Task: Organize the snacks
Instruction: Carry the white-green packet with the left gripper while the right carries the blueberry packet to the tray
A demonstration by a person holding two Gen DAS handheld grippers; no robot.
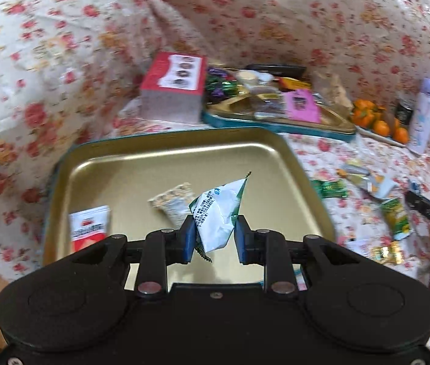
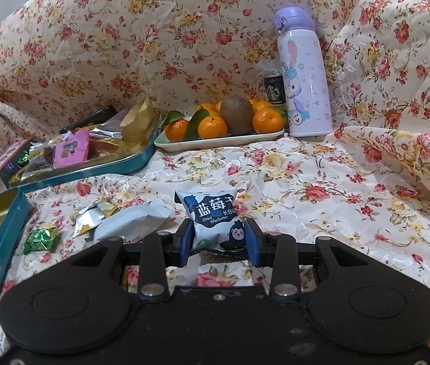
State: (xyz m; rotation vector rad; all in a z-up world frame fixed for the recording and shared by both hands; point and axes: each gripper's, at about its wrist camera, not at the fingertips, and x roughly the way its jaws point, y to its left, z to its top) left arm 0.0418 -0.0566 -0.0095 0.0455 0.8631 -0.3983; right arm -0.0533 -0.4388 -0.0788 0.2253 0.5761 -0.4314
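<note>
- The left hand-held gripper pinches a white-and-green snack packet between its blue pads; the packet is crumpled, tilted, printed with small dark text, and hangs above the gold tray.
- On that tray's floor lie a beige patterned packet near the middle and a red-and-white packet at the left edge, apart from each other.
- The right hand-held gripper is clamped on a dried blueberry packet, white and navy, puffed, upright, with a cartoon face at its lower corner; it sits low over the floral cloth.
- Only the right view shows clearly the lilac rabbit-print flask, a dark can behind it, and the plate of mandarins with a kiwi.
- Beside the blueberry packet lie a long white packet, a silver wrapper and a green foil candy.
- Only the left view shows the red box touching the filled teal-rimmed tray.
- Loose green and yellow packets lie on the cloth at the right of the left view.
</note>
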